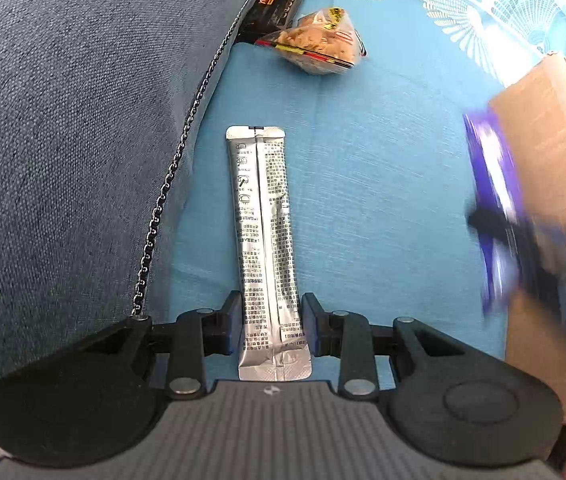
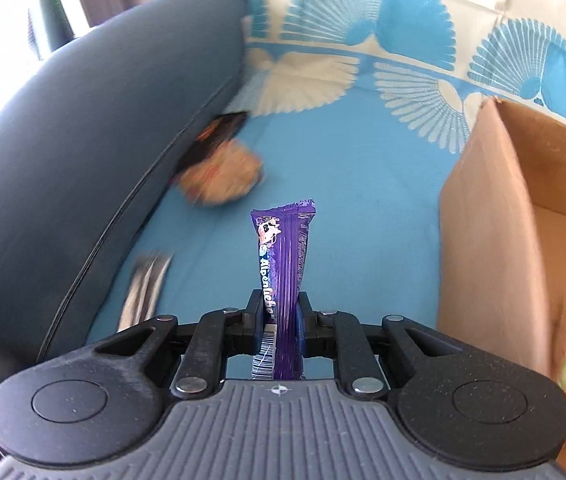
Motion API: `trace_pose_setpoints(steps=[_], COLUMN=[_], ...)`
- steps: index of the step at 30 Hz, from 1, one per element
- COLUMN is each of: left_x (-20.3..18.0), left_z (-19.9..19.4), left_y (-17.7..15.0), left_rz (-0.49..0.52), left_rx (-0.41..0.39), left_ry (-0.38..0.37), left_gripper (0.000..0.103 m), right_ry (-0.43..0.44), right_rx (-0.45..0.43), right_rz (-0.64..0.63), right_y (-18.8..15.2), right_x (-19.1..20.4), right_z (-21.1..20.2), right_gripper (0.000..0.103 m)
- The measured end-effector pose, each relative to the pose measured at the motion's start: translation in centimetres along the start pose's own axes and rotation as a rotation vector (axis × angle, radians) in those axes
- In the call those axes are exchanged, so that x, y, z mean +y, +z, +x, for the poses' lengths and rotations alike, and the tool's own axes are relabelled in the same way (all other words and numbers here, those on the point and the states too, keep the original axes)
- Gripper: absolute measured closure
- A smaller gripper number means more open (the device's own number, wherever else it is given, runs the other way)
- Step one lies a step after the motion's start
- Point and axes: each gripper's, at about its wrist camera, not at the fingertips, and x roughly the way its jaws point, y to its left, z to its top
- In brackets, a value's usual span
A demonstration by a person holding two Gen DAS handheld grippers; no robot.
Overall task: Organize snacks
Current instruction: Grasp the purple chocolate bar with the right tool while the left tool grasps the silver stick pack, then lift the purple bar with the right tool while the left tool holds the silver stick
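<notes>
My left gripper (image 1: 271, 322) is pinching the silver sachet (image 1: 265, 216) lying on the blue cloth (image 1: 383, 200); my right gripper (image 2: 281, 316) is clamping the purple Alpenliebe candy stick (image 2: 285, 264) (beside the cardboard box (image 2: 495, 240)).

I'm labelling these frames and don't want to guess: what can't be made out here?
- Cardboard box contents: right wrist view, its near wall hides the inside.
- Black snack packet: left wrist view, partly tucked under the blue cushion.
- Purple candy pack: left wrist view, motion-blurred; print unreadable.
- Silver sachet text: too small.
</notes>
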Motion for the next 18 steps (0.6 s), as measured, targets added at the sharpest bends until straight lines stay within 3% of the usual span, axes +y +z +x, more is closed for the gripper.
trace_pose_setpoints(steps=[5, 12, 18], left_x=[-0.3, 0.8, 0.4], left_z=[-0.2, -0.7, -1.0], left_y=[-0.5, -1.3, -2.4], left_rz=[0.023, 0.062, 0.111], left_rx=[-0.007, 0.042, 0.08], left_ry=[-0.014, -0.17, -0.178], left_gripper=[0.068, 0.069, 0.068], right_ry=[0.05, 0.078, 0.073], right_rx=[0.007, 0.012, 0.012], right_rz=[-0.083, -0.153, -0.146], right_y=[-5.0, -10.5, -13.5], right_x=[1.0, 2.2, 1.0], right_z=[-3.9, -6.2, -5.9], right_gripper=[0.087, 0.087, 0.086])
